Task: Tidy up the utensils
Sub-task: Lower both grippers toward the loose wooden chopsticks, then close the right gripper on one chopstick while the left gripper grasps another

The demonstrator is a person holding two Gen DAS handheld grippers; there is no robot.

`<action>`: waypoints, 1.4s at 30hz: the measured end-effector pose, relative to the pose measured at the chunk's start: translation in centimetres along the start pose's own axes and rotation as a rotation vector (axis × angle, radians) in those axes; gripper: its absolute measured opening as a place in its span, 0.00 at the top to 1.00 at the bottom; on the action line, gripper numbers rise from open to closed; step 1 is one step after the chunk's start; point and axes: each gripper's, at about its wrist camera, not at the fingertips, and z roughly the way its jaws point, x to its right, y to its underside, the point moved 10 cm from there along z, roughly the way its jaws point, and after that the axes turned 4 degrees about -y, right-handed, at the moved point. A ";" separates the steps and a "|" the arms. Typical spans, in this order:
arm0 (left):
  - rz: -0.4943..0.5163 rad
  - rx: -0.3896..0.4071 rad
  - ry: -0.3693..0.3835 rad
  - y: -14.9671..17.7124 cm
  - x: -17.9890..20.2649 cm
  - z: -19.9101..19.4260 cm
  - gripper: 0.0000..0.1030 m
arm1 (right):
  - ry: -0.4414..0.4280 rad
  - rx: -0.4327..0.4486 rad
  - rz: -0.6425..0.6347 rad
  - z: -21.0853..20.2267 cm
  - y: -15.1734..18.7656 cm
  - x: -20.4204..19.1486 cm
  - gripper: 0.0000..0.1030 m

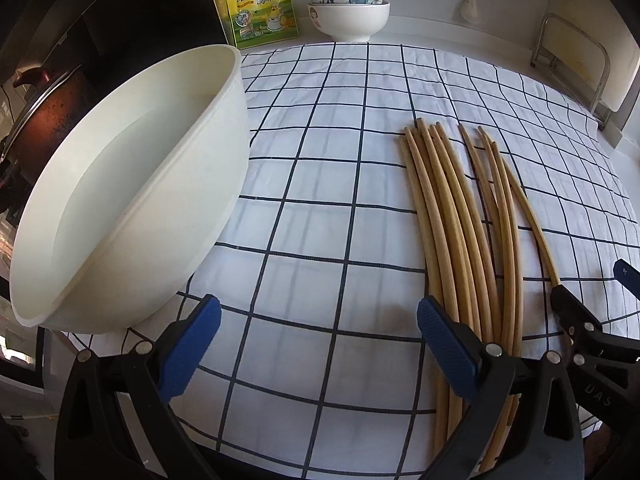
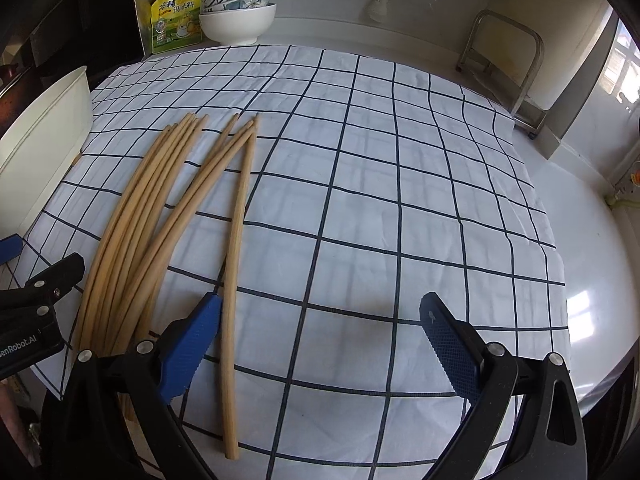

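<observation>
Several wooden chopsticks (image 1: 460, 220) lie side by side on the checked cloth (image 1: 320, 200), tips pointing away. One chopstick (image 2: 236, 260) lies a little apart on the right of the bundle (image 2: 152, 208). A large white bowl (image 1: 132, 184) stands tilted at the left. My left gripper (image 1: 320, 340) is open over bare cloth, its right finger in front of the bundle's near ends. My right gripper (image 2: 320, 336) is open too, the lone chopstick running just inside its left finger. Each gripper shows at the edge of the other's view: right gripper (image 1: 596, 288), left gripper (image 2: 36, 260).
At the back stand a yellow seasoning pouch (image 1: 260, 8) and stacked bowls (image 1: 348, 4). A metal rack (image 2: 504, 68) is at the back right, a dark lidded pot (image 1: 48, 112) behind the white bowl. White counter (image 2: 592, 260) shows past the cloth's right edge.
</observation>
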 end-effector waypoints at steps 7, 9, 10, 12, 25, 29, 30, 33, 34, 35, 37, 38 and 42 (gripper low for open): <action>-0.004 -0.006 0.002 0.1 0.6 0.4 0.06 | -0.018 0.005 0.018 0.0 0.1 0.6 0.08; -0.011 -0.006 0.002 0.1 0.6 0.4 0.06 | -0.022 0.007 0.018 0.1 0.1 0.7 0.08; -0.016 -0.004 0.004 0.1 0.5 0.3 0.06 | -0.024 0.008 0.019 0.1 0.1 0.7 0.08; -0.015 0.002 0.004 -0.1 0.5 0.1 0.06 | -0.029 0.008 0.021 0.1 0.0 0.7 0.08; 0.019 0.019 0.023 -0.4 1.5 -0.2 0.06 | -0.043 0.010 0.030 0.3 0.0 0.8 0.08; 0.023 0.017 0.013 -0.3 1.5 -0.1 0.06 | -0.042 0.011 0.028 0.3 -0.1 0.8 0.08; 0.025 0.012 0.008 -0.3 1.4 0.1 0.06 | -0.041 0.012 0.026 0.4 -0.1 0.8 0.08; 0.022 -0.002 -0.001 0.0 1.2 0.5 0.05 | -0.034 0.017 0.012 0.4 -0.3 0.6 0.08; 0.019 -0.003 0.001 -0.1 1.1 0.5 0.05 | -0.028 0.022 0.007 0.4 -0.4 0.6 0.08; 0.019 -0.003 0.001 -0.1 1.1 0.5 0.05 | -0.020 0.028 0.003 0.4 -0.5 0.5 0.08; 0.026 0.002 -0.006 -0.2 1.3 0.5 0.05 | -0.016 0.040 -0.009 0.4 -0.8 0.3 0.09; 0.033 0.008 -0.012 -0.4 1.4 0.6 0.05 | -0.013 0.046 -0.021 0.4 -0.9 0.1 0.09; 0.046 0.029 -0.012 -1.1 1.8 0.6 0.11 | -0.006 0.068 -0.062 0.6 -1.7 -0.7 0.09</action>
